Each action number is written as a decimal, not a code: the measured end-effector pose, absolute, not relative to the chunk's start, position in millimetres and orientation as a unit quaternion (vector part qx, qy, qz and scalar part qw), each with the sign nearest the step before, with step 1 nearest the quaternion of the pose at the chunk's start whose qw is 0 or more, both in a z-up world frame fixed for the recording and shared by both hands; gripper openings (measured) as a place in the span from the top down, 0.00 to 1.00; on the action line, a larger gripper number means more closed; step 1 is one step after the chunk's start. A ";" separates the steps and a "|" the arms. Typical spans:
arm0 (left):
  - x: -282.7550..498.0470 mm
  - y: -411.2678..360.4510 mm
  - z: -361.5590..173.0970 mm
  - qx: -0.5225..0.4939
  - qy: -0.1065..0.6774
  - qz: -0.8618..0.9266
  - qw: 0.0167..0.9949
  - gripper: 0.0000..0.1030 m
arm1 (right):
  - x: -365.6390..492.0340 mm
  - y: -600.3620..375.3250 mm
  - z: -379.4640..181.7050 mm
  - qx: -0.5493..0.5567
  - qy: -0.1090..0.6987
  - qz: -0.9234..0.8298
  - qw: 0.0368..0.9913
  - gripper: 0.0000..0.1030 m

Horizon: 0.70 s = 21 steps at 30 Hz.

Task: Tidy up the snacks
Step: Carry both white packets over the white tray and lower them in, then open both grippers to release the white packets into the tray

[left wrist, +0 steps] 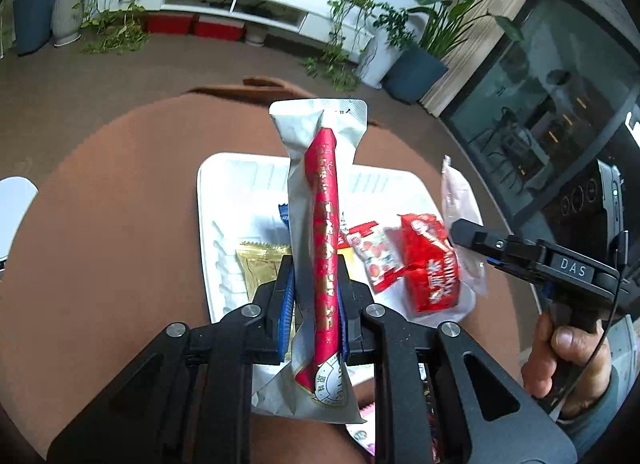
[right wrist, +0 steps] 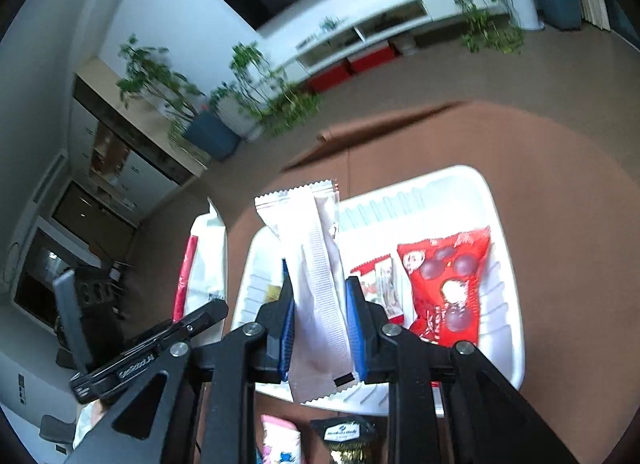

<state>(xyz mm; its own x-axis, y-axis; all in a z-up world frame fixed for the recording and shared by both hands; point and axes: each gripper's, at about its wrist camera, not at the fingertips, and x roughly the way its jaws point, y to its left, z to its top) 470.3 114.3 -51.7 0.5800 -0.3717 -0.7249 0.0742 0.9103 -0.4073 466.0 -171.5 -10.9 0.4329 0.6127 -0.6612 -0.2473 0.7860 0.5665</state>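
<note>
My left gripper (left wrist: 314,284) is shut on a long white and red snack packet (left wrist: 320,232), held upright above the white tray (left wrist: 216,199). My right gripper (right wrist: 320,300) is shut on a pale pink wrapper (right wrist: 316,264), held above the tray (right wrist: 500,264); in the left wrist view this gripper (left wrist: 464,232) is at the right with the pink wrapper (left wrist: 460,199). In the tray lie a red chocolate-ball bag (right wrist: 448,284), a red and white packet (right wrist: 380,284), a gold packet (left wrist: 260,268) and a blue one (left wrist: 283,215). The left packet (right wrist: 204,264) also shows at the left in the right wrist view.
The tray sits on a round brown table (left wrist: 100,244). More snacks lie near the front edge: a pink packet (right wrist: 280,440) and a dark packet (right wrist: 344,436). Potted plants (left wrist: 416,63) and a white cabinet (left wrist: 224,3) stand on the floor beyond.
</note>
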 end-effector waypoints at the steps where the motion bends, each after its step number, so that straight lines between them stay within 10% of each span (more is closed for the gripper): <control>1: 473.2 112.7 -57.5 -0.168 0.443 -0.126 0.872 0.85 | 467.6 -167.6 -15.7 0.195 0.469 0.259 0.822 0.76; 21: 505.1 93.1 -107.6 -0.162 0.465 -0.108 0.864 0.85 | 478.5 -139.6 -51.7 0.160 0.514 0.227 0.812 0.75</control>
<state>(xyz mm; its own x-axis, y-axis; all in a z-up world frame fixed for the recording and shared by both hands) 505.1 93.1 -107.6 0.5444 -0.3363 -0.7685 0.0352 0.9245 -0.3796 478.5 -139.6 -51.7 0.3691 0.5327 -0.7616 -0.2042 0.8459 0.4927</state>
